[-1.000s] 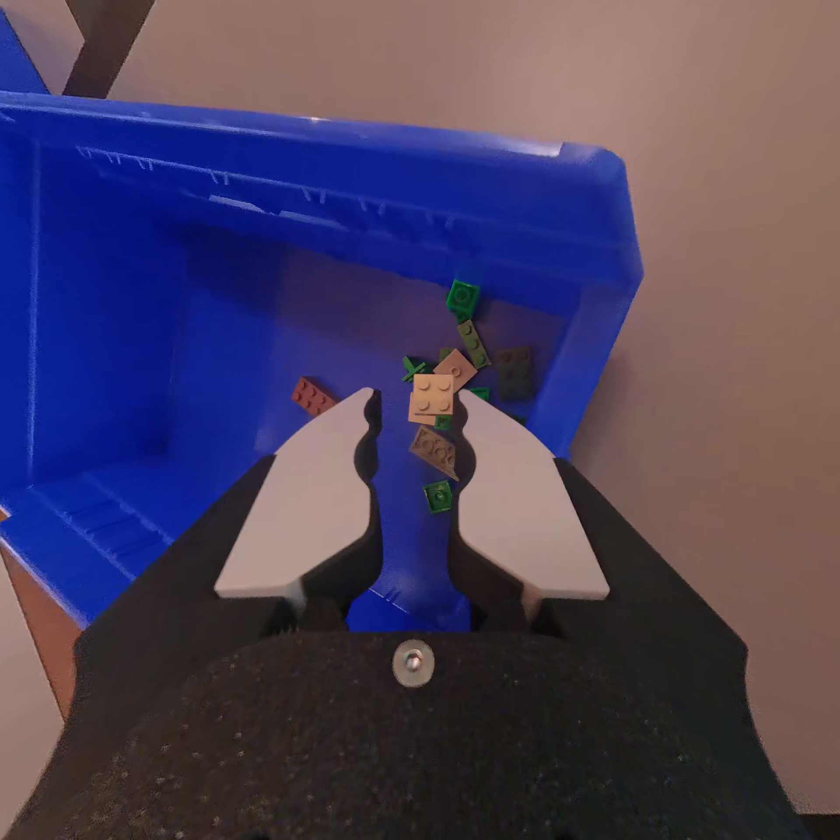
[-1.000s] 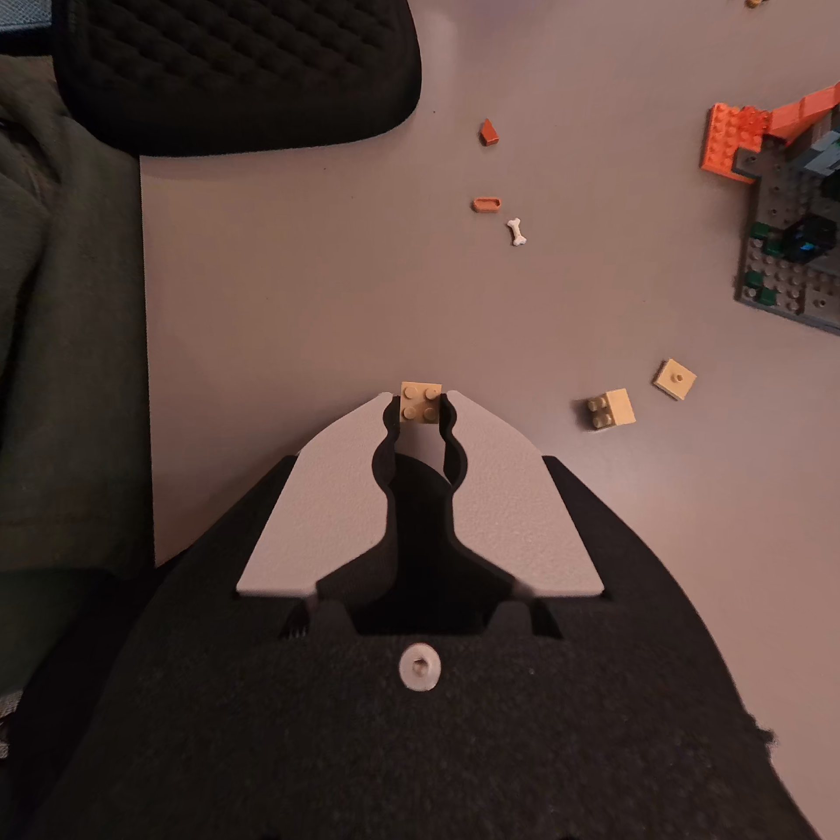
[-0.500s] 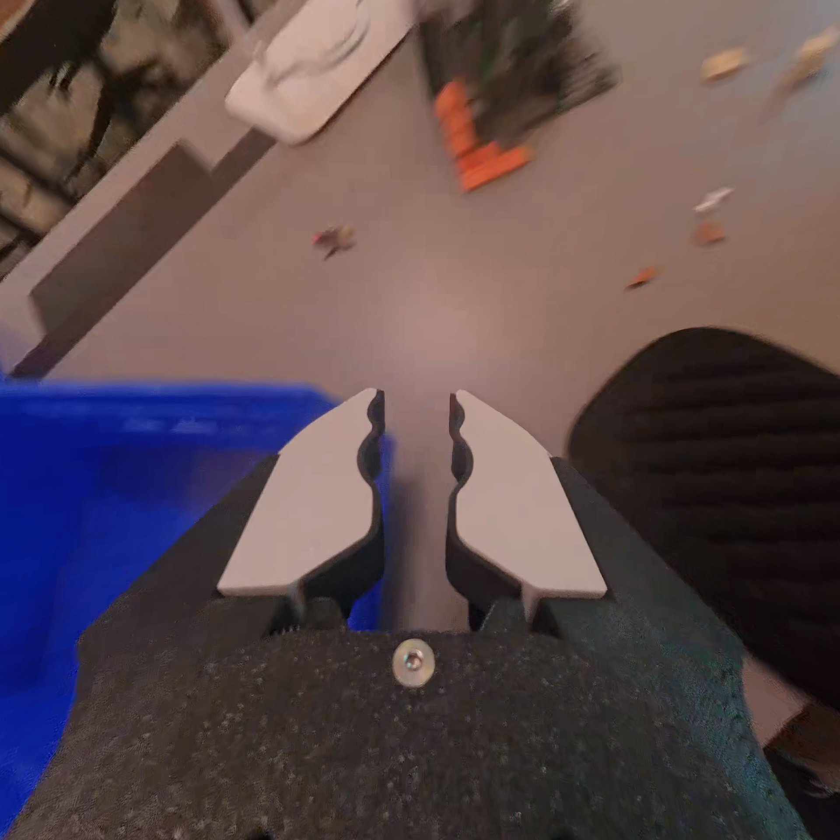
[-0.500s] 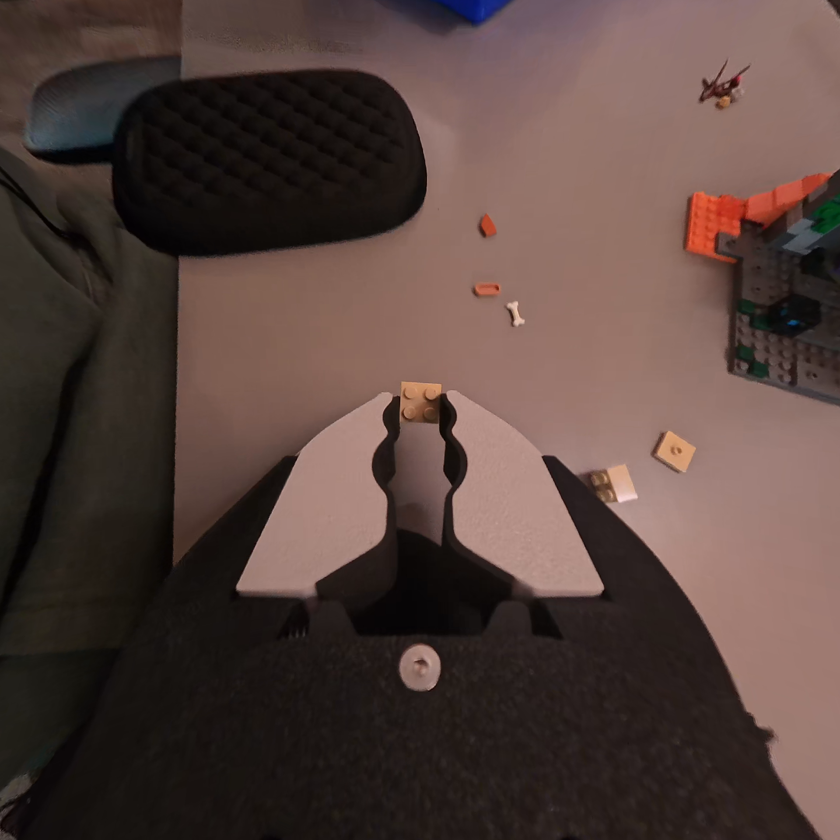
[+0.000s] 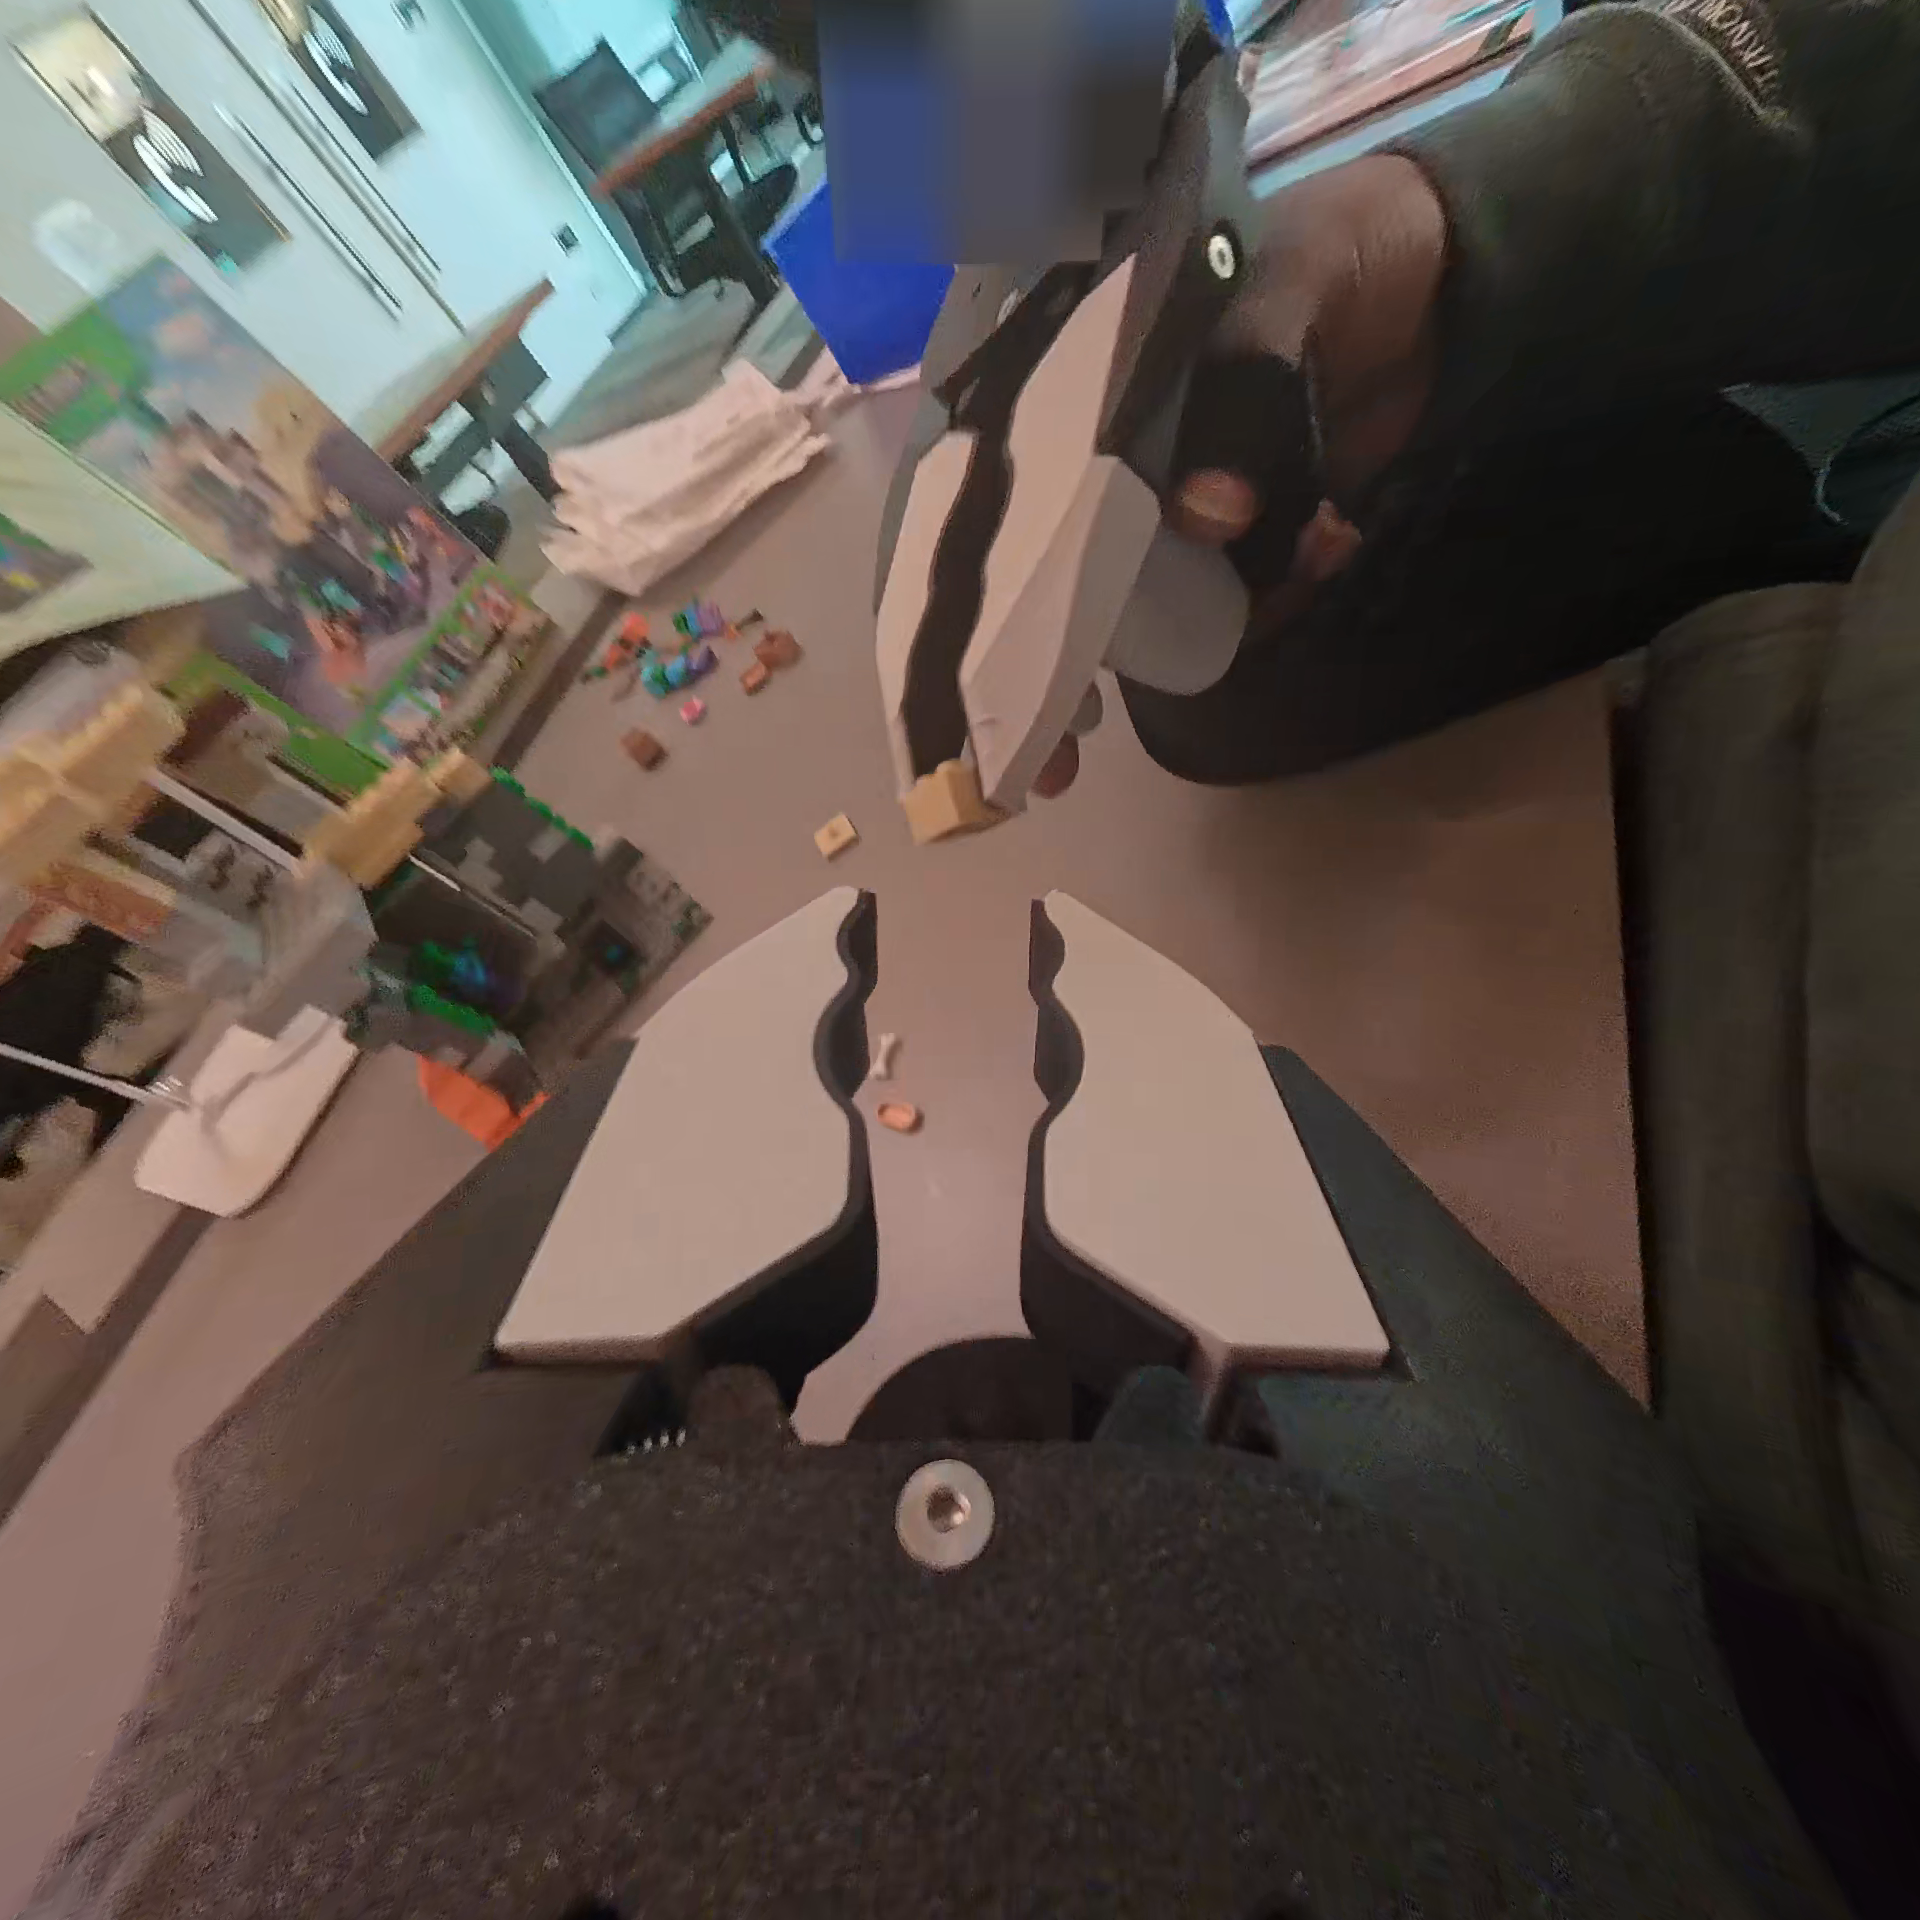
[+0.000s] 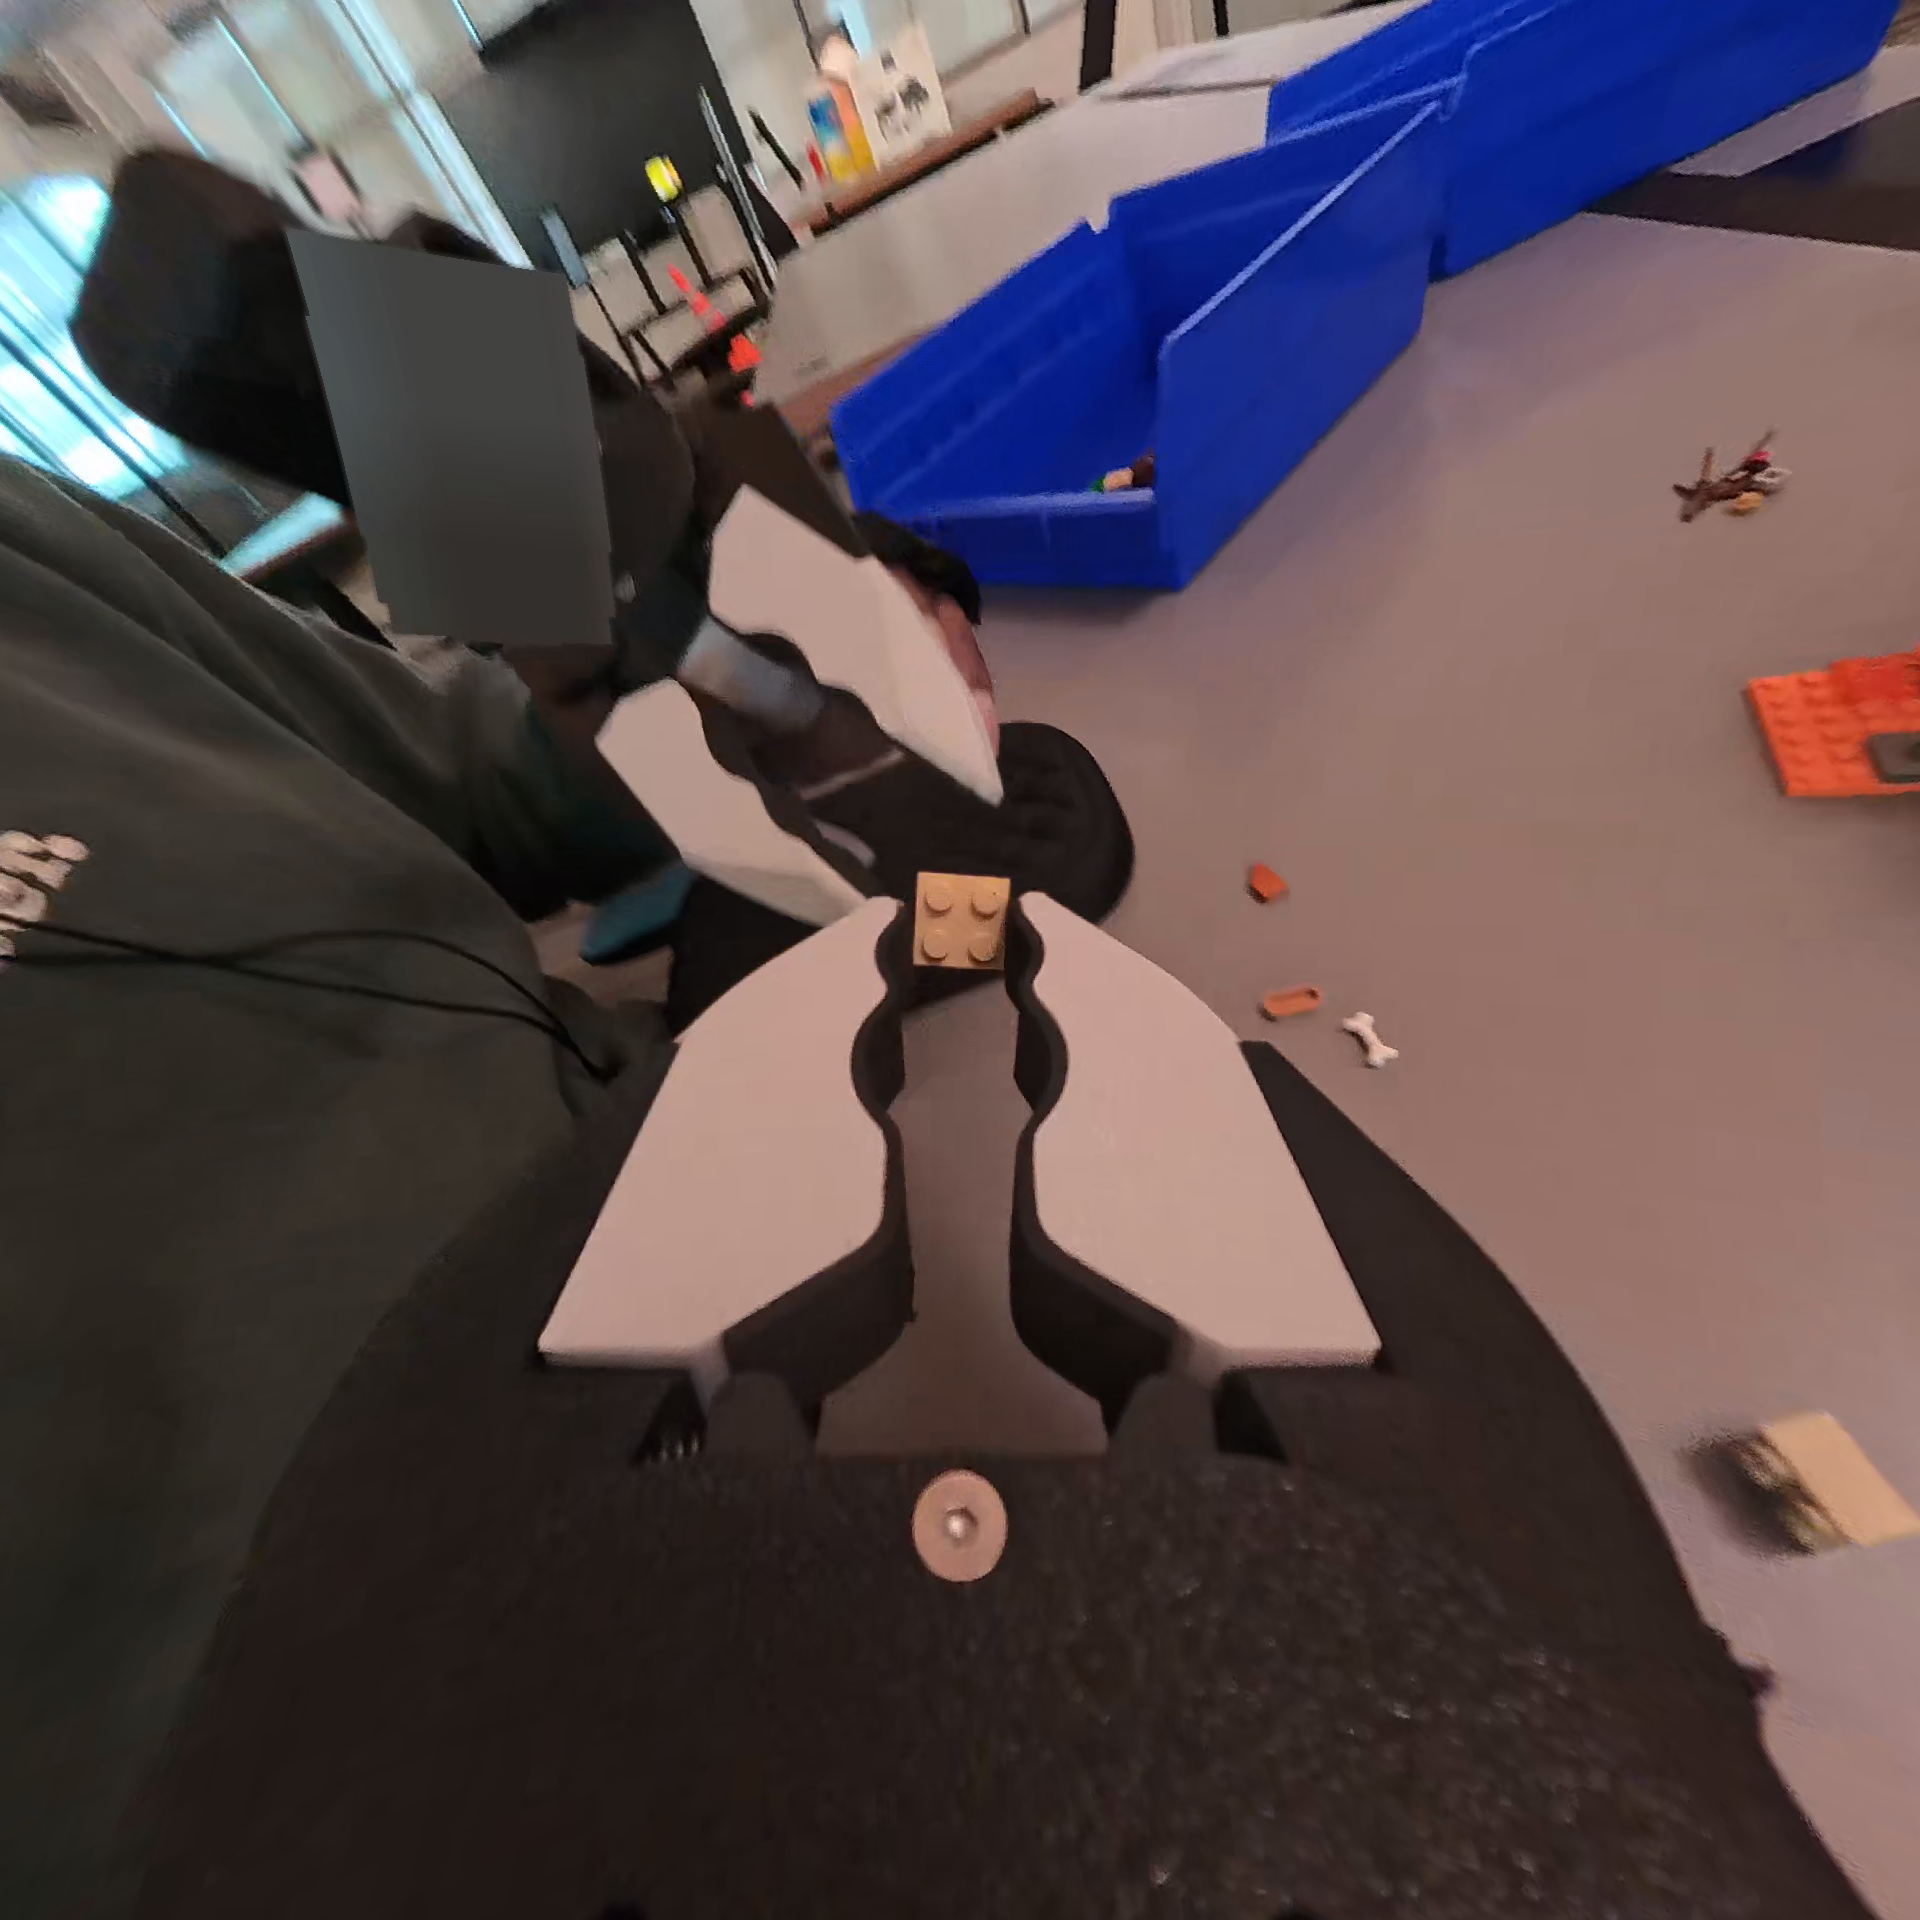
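right gripper: jaws clamped on tan 2x2 brick, held above grey table. left gripper: jaws apart, empty, over white bone piece and orange oval piece. blue bins beyond.

The left claw hangs with its two grey fingers parted and nothing between them. Ahead of it the right claw points steeply downward, its fingers drawn close and pinching at the tips, gripped by a hand with a dark sleeve behind it. Seen from the right wrist, the left claw is tilted and blurred, its fingers spread.
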`<state>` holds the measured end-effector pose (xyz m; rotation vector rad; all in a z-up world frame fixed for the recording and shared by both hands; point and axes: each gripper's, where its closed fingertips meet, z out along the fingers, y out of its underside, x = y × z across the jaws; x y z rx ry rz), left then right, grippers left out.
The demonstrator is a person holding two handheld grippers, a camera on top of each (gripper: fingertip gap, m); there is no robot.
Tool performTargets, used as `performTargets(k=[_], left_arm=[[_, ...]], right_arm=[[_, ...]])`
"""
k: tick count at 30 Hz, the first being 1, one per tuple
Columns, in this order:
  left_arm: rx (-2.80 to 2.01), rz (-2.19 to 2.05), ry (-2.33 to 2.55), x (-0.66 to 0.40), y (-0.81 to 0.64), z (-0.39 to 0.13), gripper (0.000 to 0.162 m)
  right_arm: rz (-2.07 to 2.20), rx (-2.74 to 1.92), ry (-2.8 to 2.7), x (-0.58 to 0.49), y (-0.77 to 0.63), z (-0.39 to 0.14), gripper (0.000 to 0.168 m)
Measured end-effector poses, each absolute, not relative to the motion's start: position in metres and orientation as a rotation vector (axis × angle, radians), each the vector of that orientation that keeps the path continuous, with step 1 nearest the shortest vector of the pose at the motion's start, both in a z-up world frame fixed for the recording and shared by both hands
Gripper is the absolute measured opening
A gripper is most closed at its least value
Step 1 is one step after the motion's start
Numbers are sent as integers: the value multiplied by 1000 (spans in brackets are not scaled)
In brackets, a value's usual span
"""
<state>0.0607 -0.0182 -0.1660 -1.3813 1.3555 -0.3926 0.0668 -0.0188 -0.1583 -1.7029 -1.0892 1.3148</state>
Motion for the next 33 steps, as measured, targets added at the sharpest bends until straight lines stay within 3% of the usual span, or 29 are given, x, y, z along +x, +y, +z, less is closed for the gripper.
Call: performTargets(k=[14, 24, 33], left_arm=[[-1283, -253, 1285, 55, -10, -148, 16], [-1870, 261, 784, -166, 86, -150, 17], [-2247, 220, 514, -245, 101, -209, 27]], right_arm=[[1457, -1740, -957, 68, -11, -156, 18], [457, -2045, -1075, 180, 85, -228, 24], [543, -2175, -1137, 161, 105, -248, 30]])
